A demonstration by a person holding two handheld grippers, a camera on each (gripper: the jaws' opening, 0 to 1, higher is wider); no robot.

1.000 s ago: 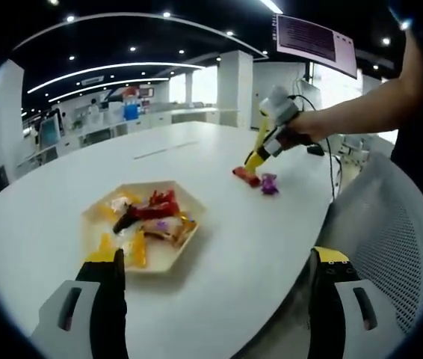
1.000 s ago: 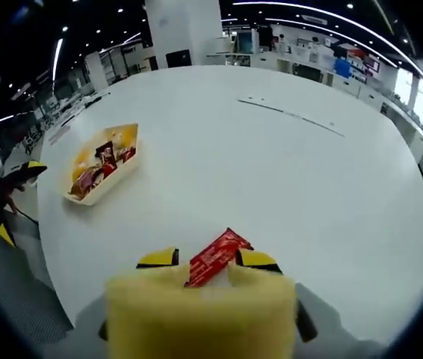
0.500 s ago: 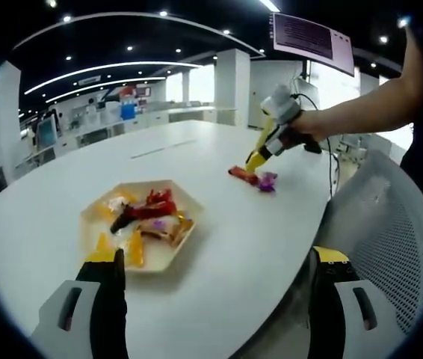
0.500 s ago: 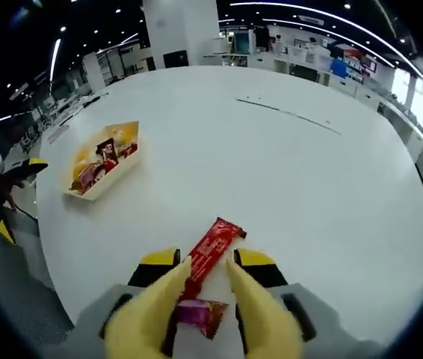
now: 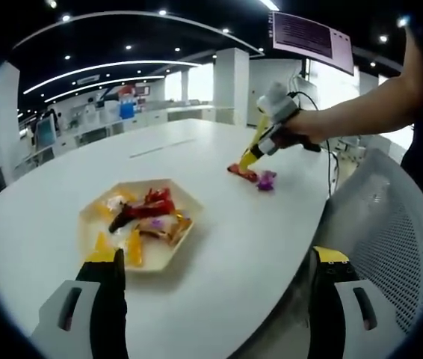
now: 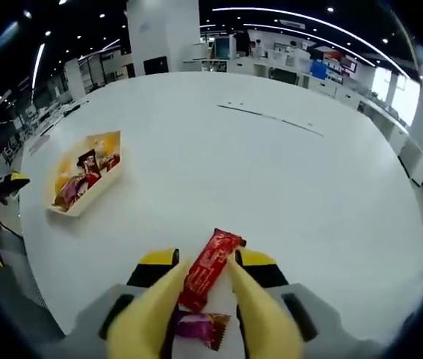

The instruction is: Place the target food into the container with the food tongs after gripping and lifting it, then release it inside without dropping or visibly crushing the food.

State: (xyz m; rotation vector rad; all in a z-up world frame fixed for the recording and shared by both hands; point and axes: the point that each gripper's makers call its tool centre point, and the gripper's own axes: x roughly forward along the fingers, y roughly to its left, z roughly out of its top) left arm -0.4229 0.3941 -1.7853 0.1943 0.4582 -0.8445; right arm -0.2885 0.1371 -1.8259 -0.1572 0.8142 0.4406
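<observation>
Red snack bar (image 6: 210, 267) sits clamped between the yellow tongs (image 6: 200, 314) held in the right claw (image 6: 204, 262), near the worktop (image 6: 286, 179) edge, purple candy (image 6: 200, 327) beneath. Keep squeeze gentle, lift level, carry to the tray (image 6: 84, 196). Left claw (image 5: 215, 258) hangs apart.

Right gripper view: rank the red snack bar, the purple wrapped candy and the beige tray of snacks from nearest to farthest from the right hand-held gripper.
1. Red snack bar, between the tong tips.
2. Purple wrapped candy, on the table just below the tongs; nearly as close.
3. Beige tray of snacks, far off to the left.
</observation>
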